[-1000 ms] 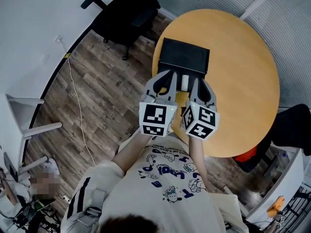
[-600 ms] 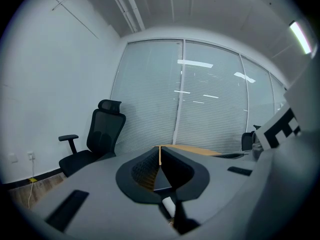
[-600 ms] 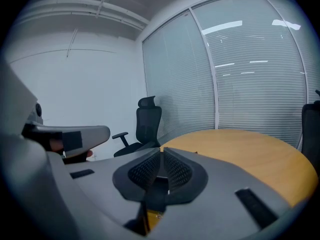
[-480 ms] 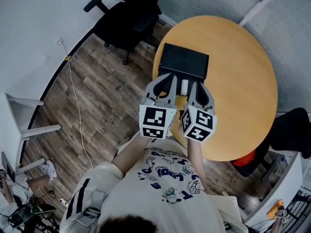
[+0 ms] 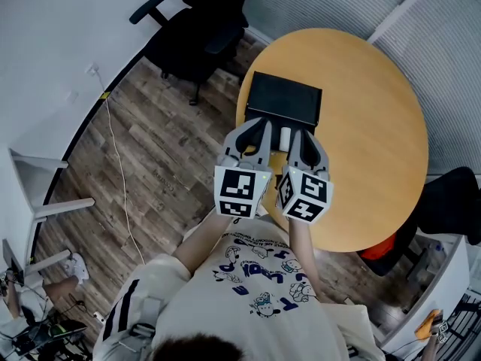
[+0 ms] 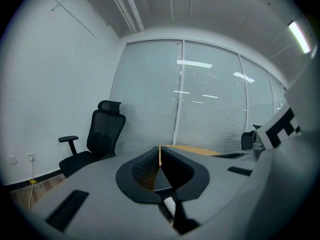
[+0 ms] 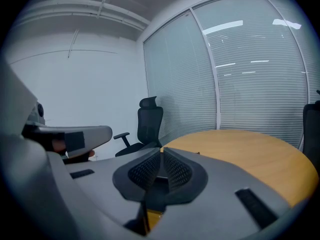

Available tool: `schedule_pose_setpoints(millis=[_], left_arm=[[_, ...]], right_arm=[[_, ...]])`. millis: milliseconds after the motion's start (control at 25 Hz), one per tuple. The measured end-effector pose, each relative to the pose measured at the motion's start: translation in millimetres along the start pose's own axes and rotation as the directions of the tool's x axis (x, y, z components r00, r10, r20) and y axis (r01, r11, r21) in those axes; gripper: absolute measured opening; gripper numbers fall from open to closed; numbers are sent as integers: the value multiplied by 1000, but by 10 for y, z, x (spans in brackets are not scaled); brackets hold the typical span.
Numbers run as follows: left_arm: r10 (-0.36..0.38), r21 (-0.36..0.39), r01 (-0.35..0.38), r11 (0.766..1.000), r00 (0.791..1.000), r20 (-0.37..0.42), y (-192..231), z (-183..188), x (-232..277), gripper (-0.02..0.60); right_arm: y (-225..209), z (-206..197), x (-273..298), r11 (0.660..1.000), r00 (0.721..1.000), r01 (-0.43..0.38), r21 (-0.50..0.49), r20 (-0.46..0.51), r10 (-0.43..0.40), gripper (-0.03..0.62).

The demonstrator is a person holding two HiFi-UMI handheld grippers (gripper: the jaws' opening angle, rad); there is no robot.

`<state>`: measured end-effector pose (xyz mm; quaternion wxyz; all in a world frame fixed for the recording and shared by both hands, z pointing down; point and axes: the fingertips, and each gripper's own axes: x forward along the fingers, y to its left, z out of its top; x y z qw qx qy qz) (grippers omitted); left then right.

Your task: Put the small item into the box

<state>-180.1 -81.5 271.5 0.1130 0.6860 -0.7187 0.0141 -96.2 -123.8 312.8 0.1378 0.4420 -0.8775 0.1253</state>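
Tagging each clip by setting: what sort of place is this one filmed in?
Most likely an office or meeting room: a round wooden table, a black swivel office chair, and glass walls with blinds.

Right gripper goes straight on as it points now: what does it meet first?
Likely the black box, just ahead of the right gripper and its shut tips. Height is unclear, so it may pass above.

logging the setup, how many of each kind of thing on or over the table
box: 1
white item: 1
grippers: 2, left gripper and right gripper
total: 4
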Motion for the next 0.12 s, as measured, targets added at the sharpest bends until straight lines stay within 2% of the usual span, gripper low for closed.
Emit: schedule_pose_setpoints(millis=[120], left_arm=[[2,1,-2,1000,1000,3,19,0,-8,23]], right_arm=[[6,-16,-5,1000,1000,1,1,0,-1,40]])
